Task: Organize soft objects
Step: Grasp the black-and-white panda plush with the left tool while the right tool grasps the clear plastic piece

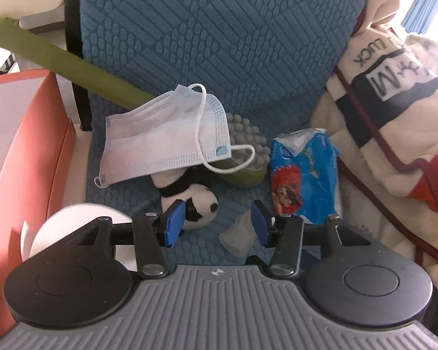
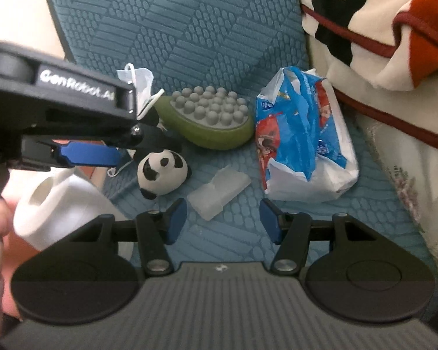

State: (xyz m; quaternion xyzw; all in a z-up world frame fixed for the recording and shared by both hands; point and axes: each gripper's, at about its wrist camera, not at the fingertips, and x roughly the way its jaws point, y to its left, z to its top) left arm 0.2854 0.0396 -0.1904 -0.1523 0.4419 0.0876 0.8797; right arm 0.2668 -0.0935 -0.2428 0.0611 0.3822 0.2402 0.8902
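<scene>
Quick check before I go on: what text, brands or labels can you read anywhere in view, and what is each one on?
"GenRobot.AI": side of the left tongs body.
"LUCK": cream blanket, printed upside down.
"M": white patch on the same blanket; other characters unclear.
Blue tissue pack: print too small to read.

left gripper (image 1: 217,221) open, right gripper (image 2: 223,221) open

We see a black-and-white panda (image 1: 200,204), a pale blue mask (image 1: 163,137), a green massager (image 2: 210,122) with grey nubs, a blue-and-red tissue pack (image 1: 302,175), and a teal geometric-textured cushion (image 1: 219,43).
</scene>
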